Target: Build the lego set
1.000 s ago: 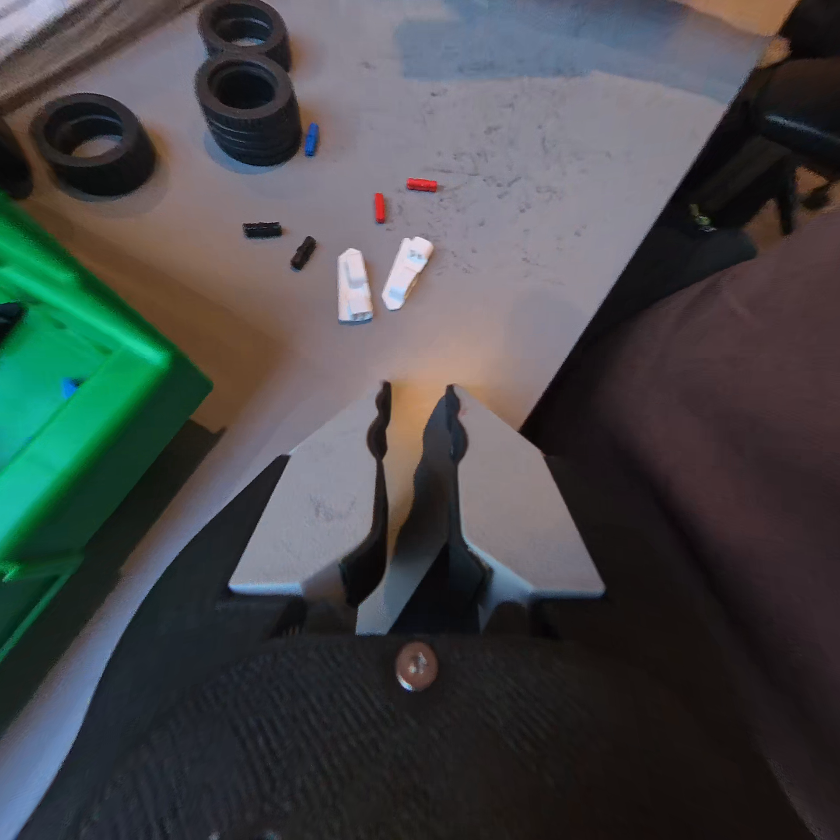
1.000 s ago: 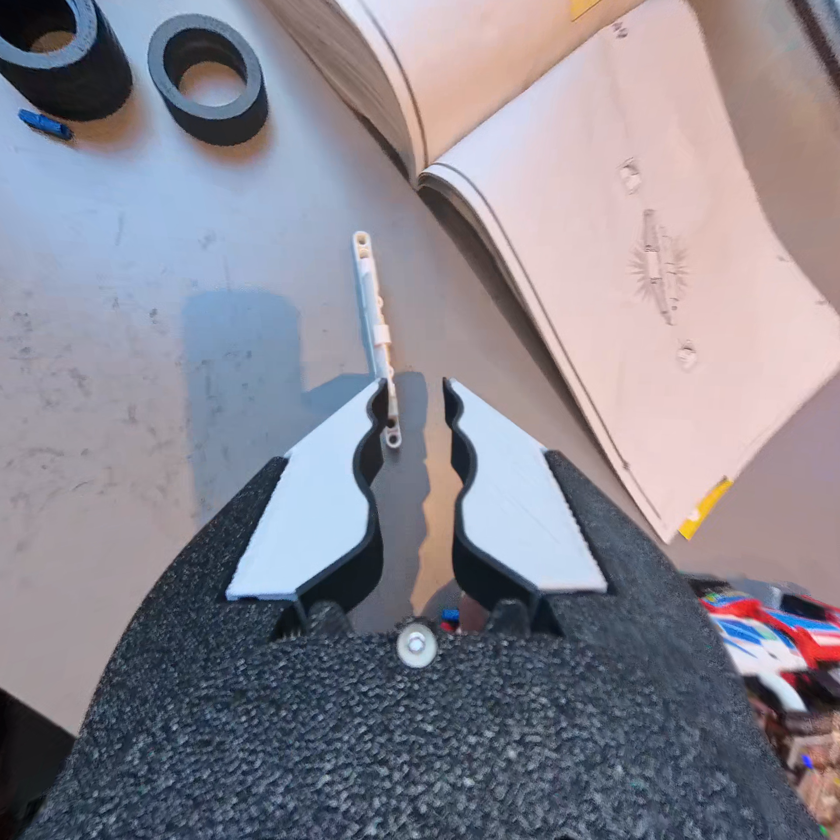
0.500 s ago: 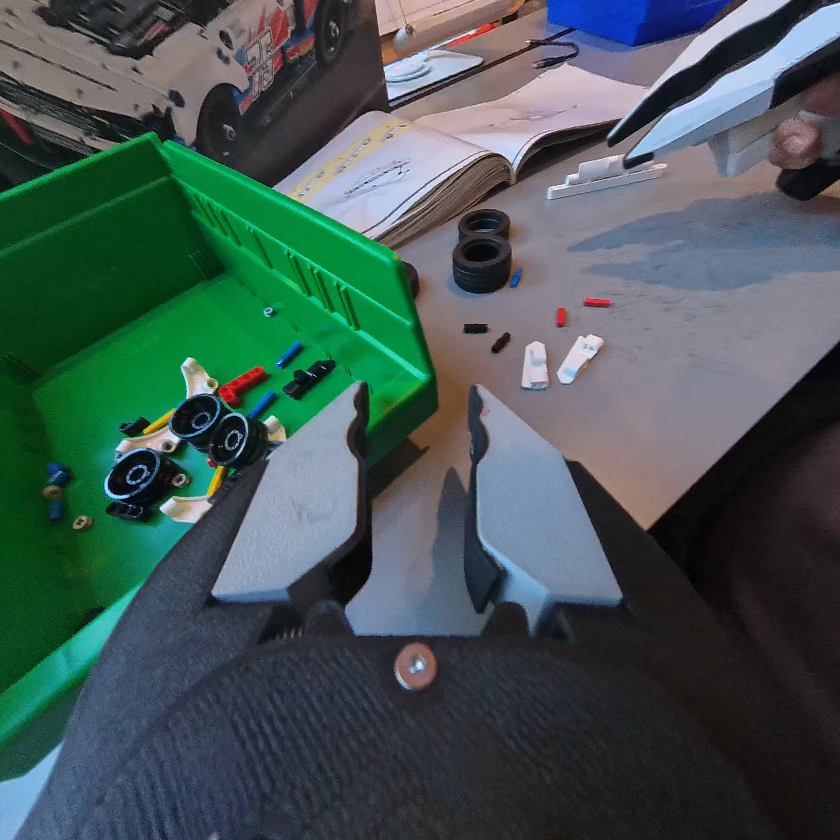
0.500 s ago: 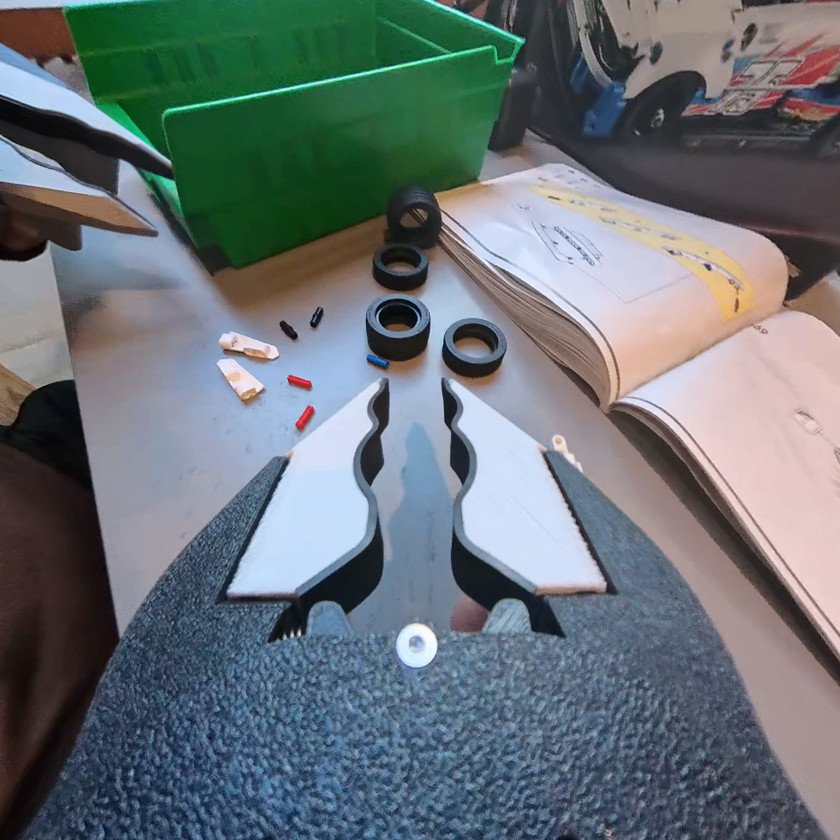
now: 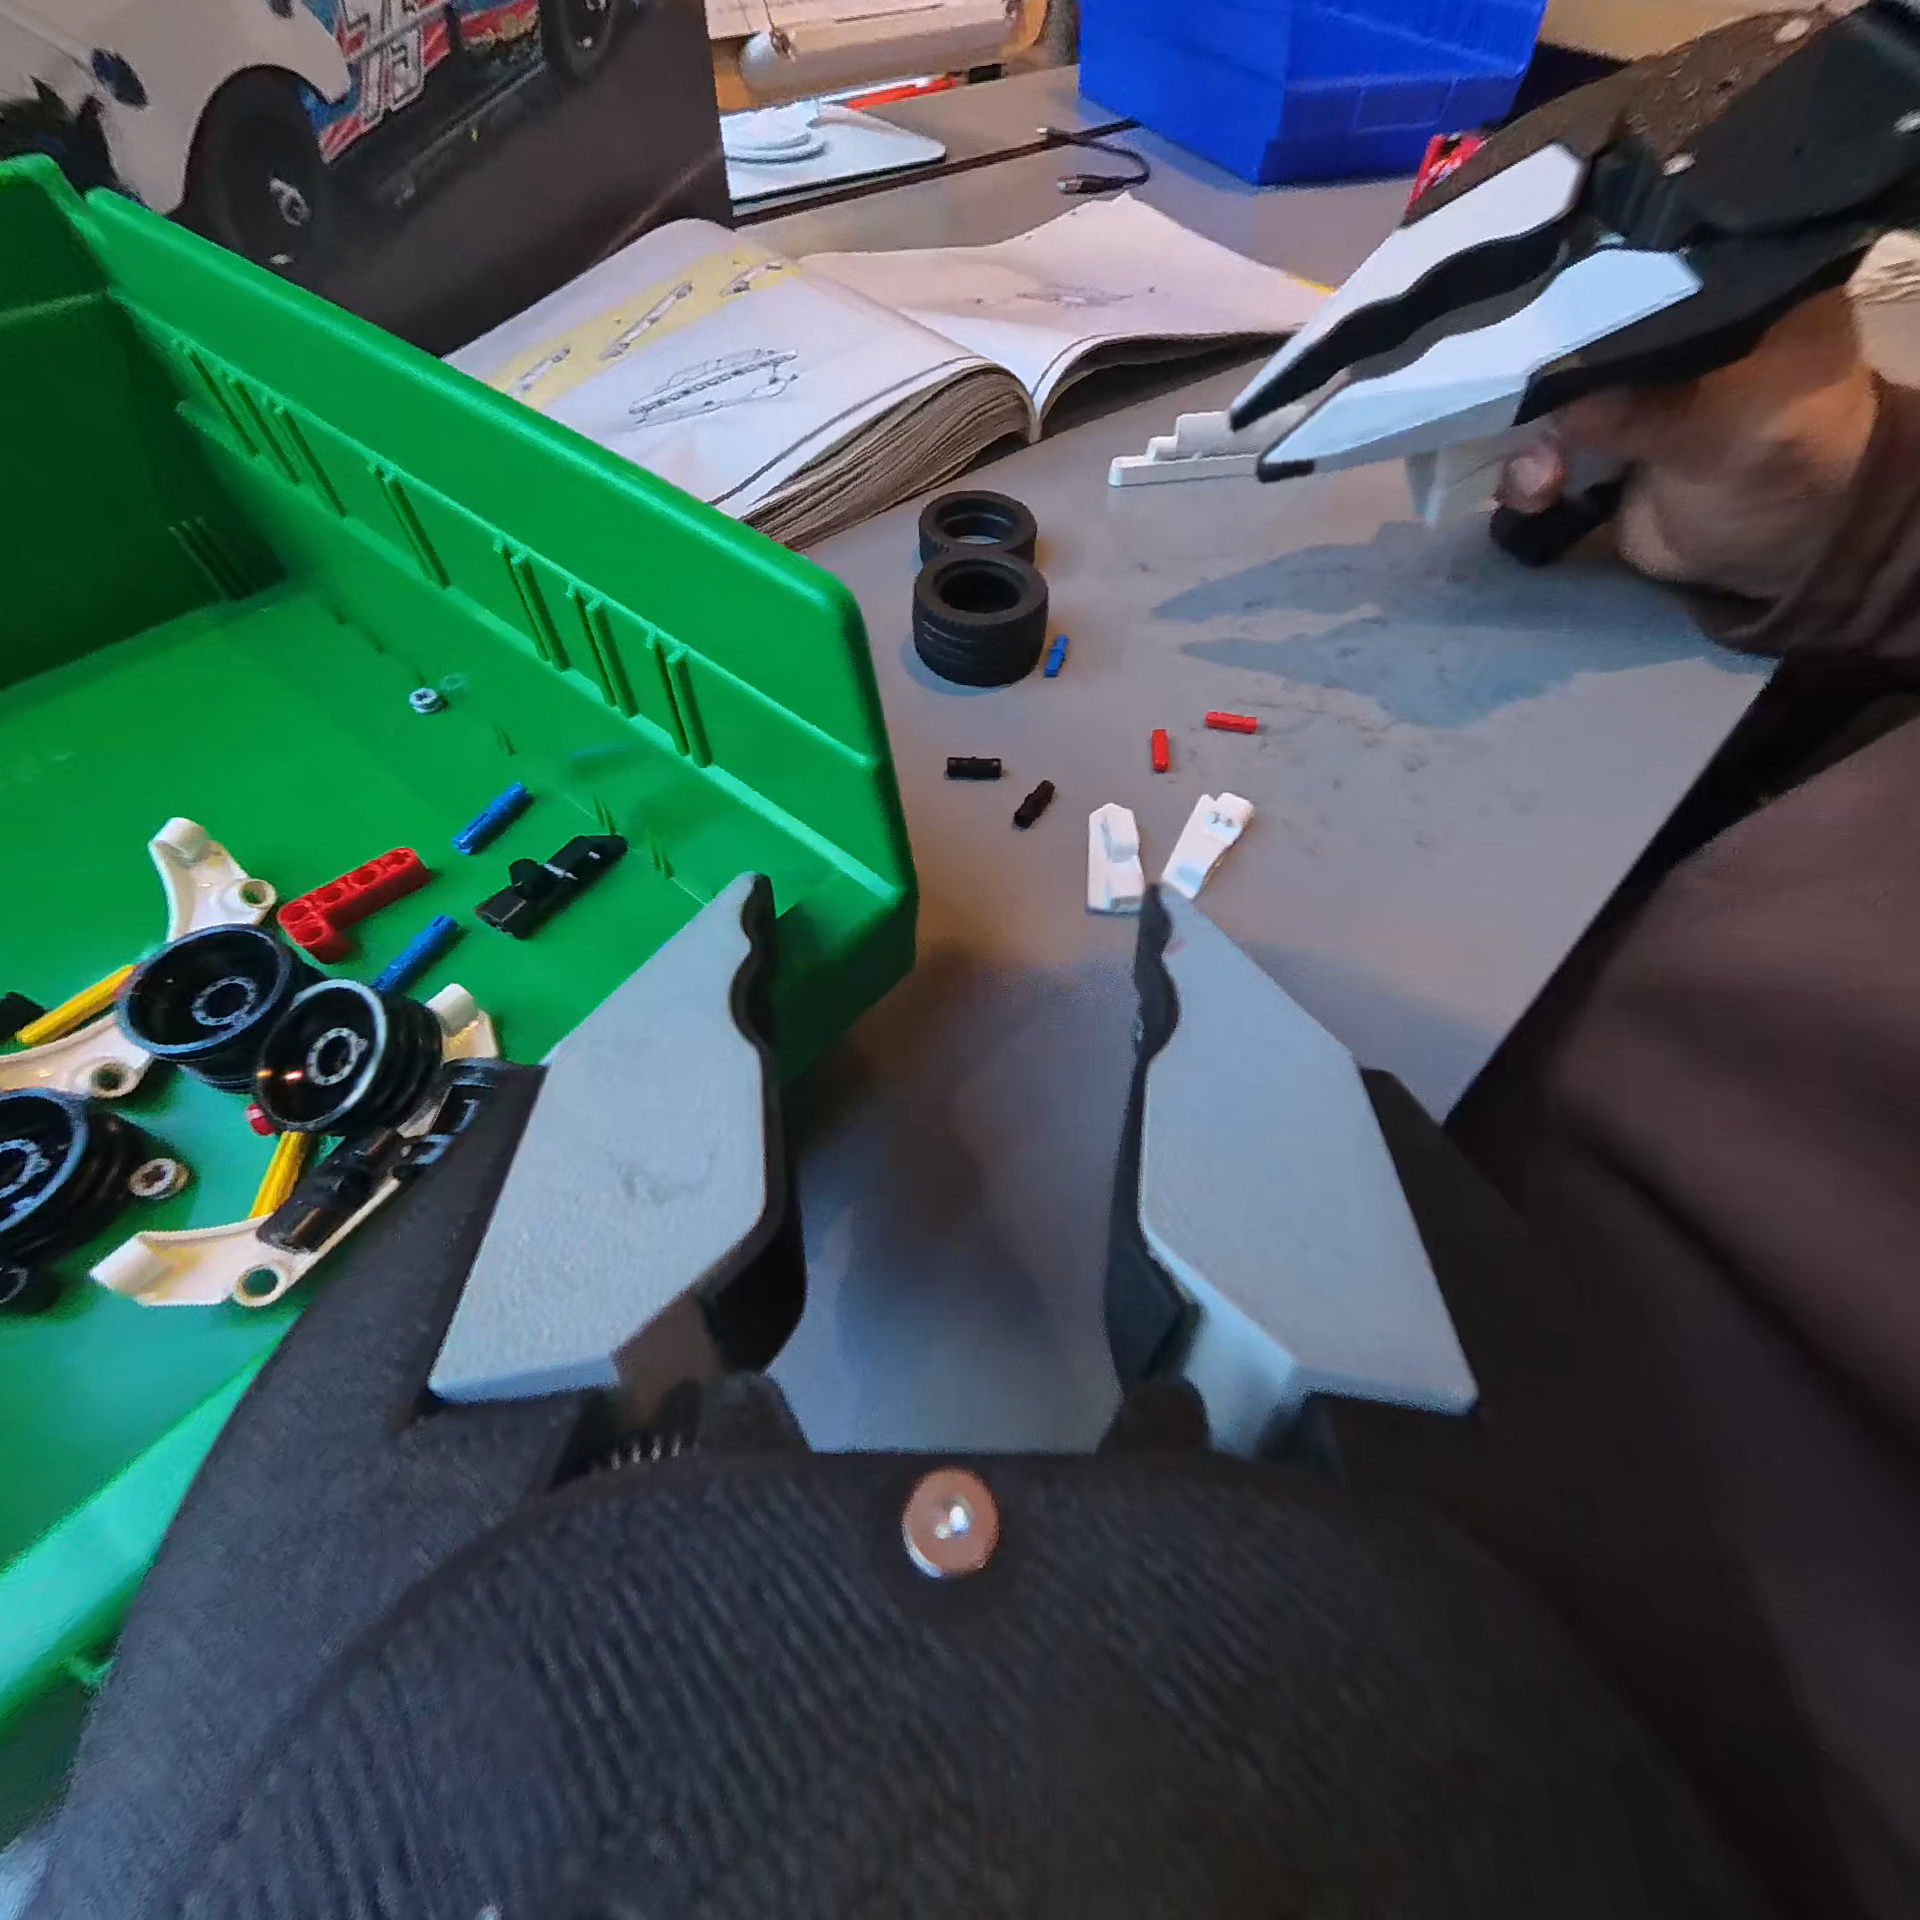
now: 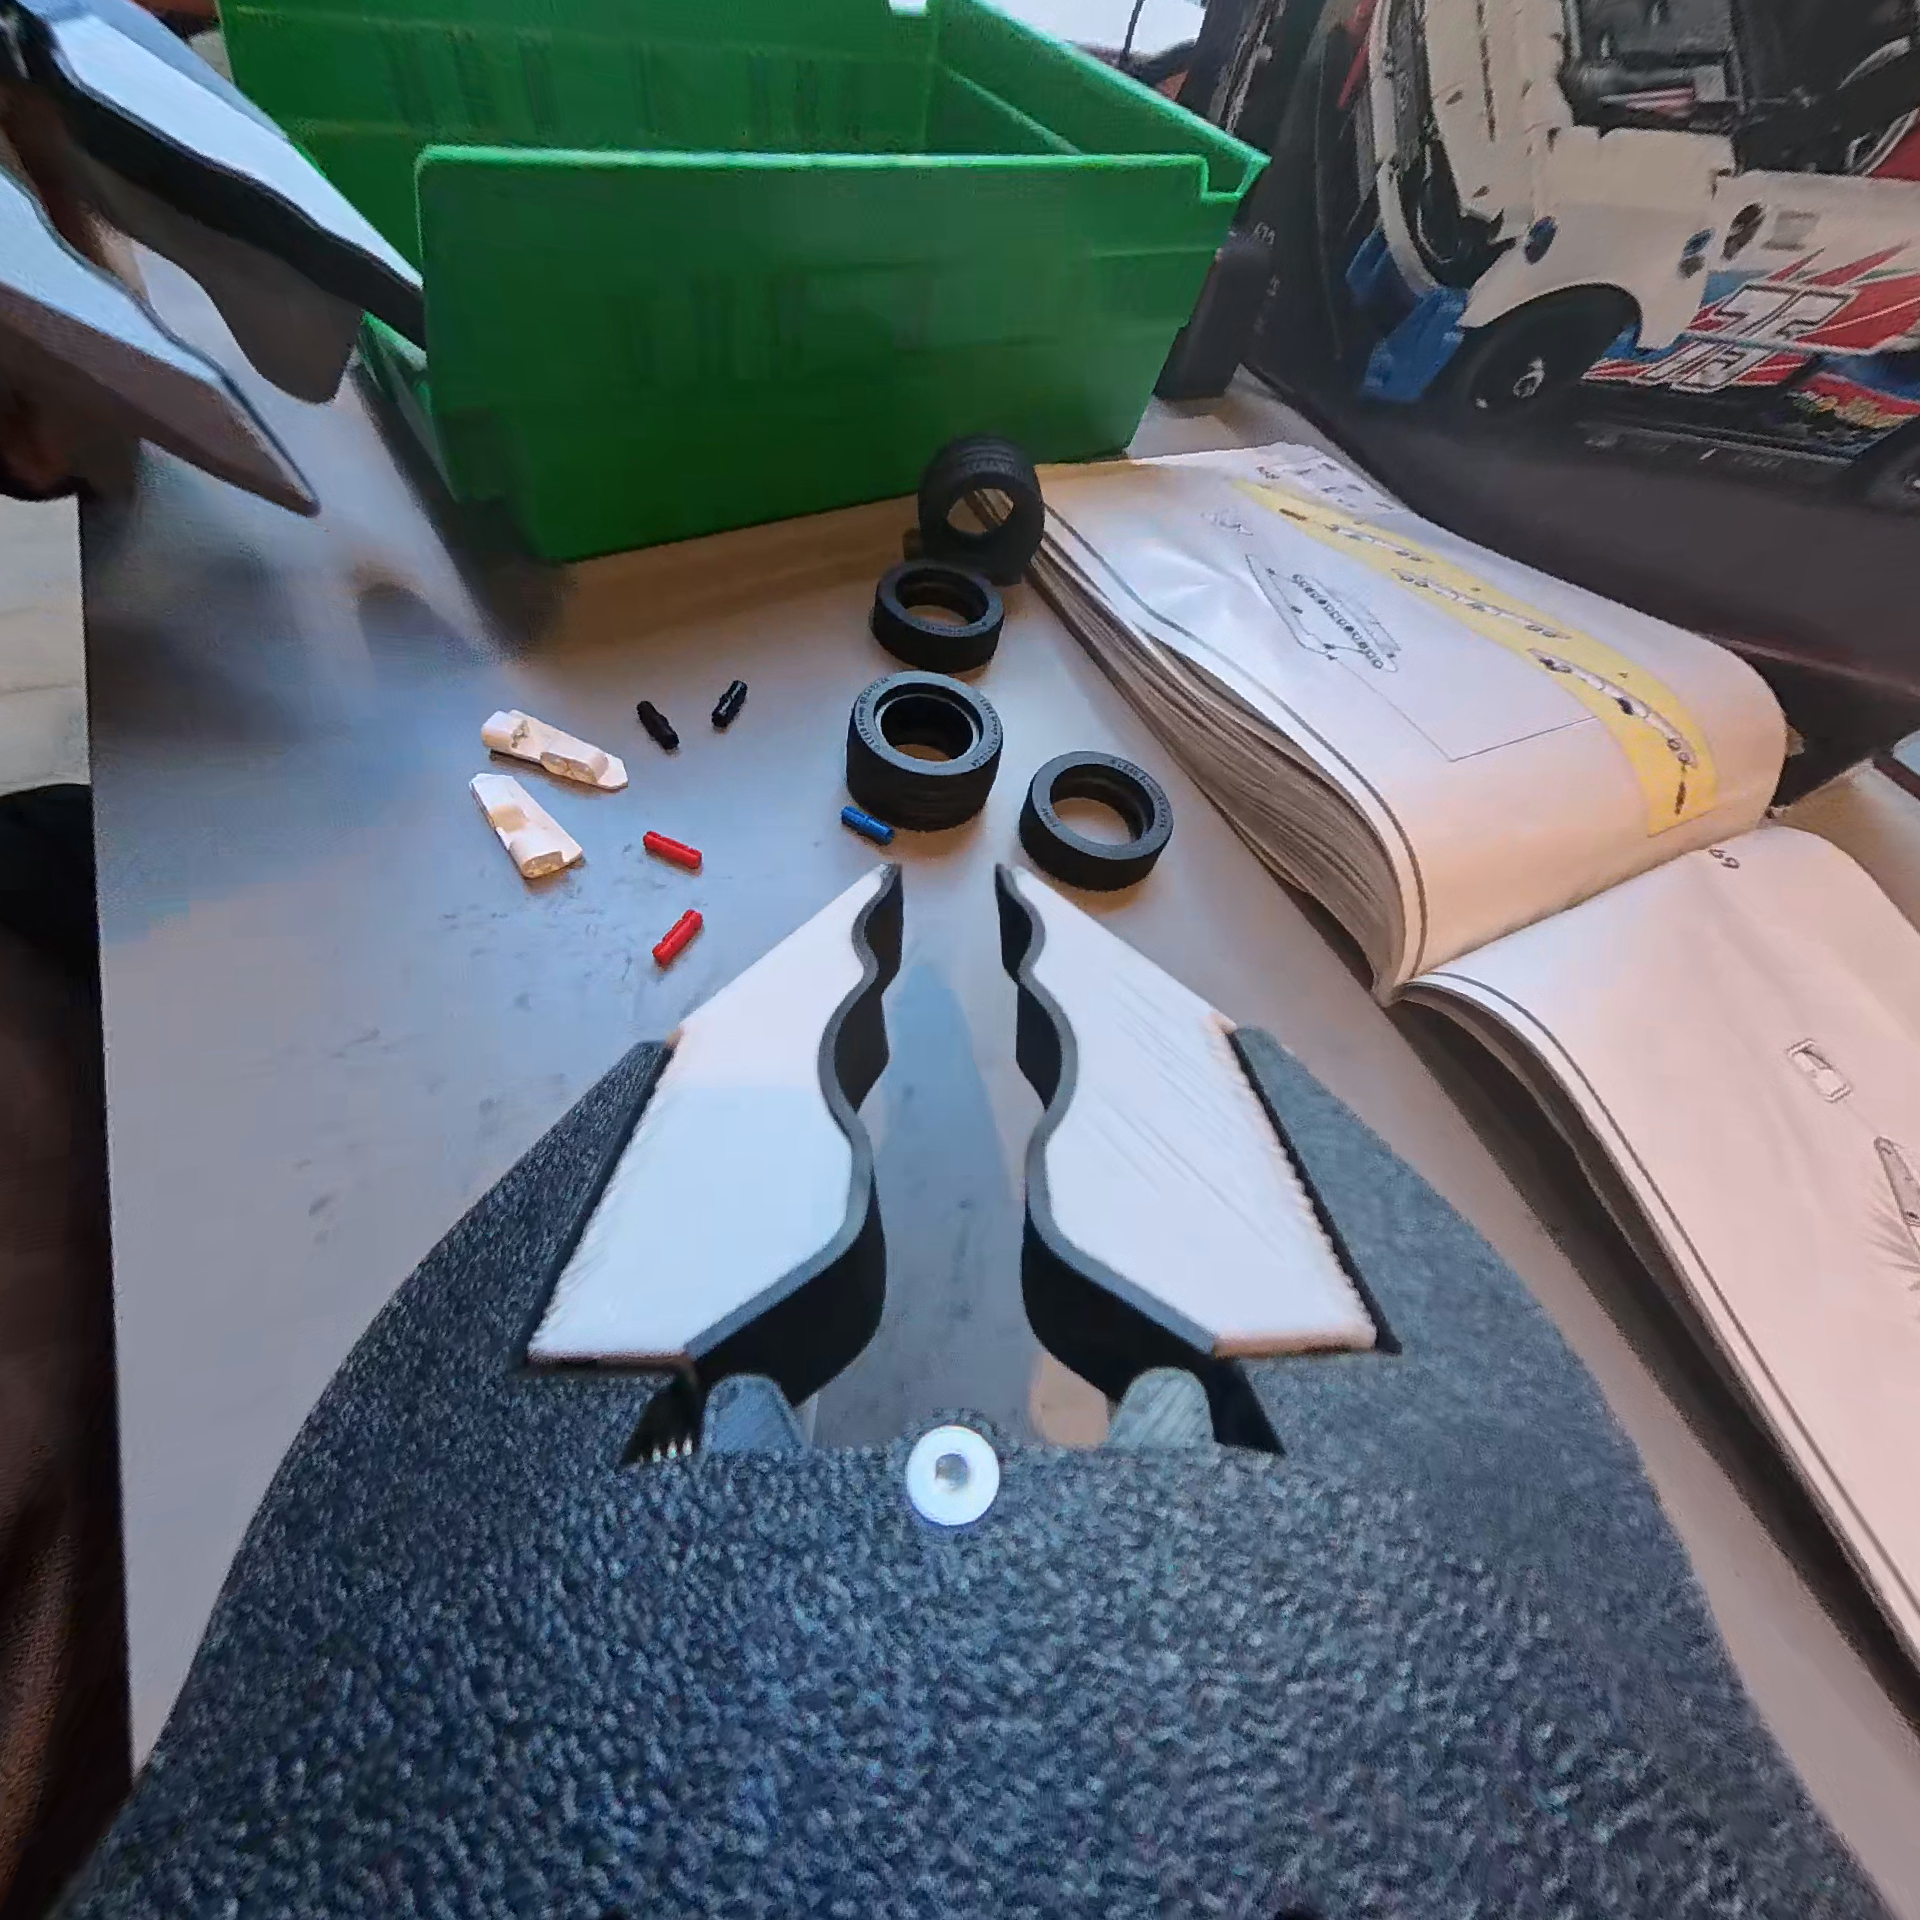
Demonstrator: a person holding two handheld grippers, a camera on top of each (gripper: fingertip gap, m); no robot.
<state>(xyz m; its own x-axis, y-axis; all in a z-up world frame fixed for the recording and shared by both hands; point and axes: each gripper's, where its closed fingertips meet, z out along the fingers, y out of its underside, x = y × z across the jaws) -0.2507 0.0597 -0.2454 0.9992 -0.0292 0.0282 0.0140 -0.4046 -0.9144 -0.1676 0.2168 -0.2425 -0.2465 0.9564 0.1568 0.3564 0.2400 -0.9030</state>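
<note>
Decals mark the race car pictured on the box (image 6: 1662, 260) at two o'clock; print fills the open instruction booklet (image 6: 1403, 665) at three; raised lettering rings a black tyre (image 6: 914, 795).

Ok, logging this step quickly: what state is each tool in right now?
Left tool: open, holding nothing.
Right tool: open, holding nothing.

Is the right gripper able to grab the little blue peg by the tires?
Probably yes. The right gripper is open and empty, and the blue peg lies loose on bare table just ahead, beside the stacked tires.
</note>
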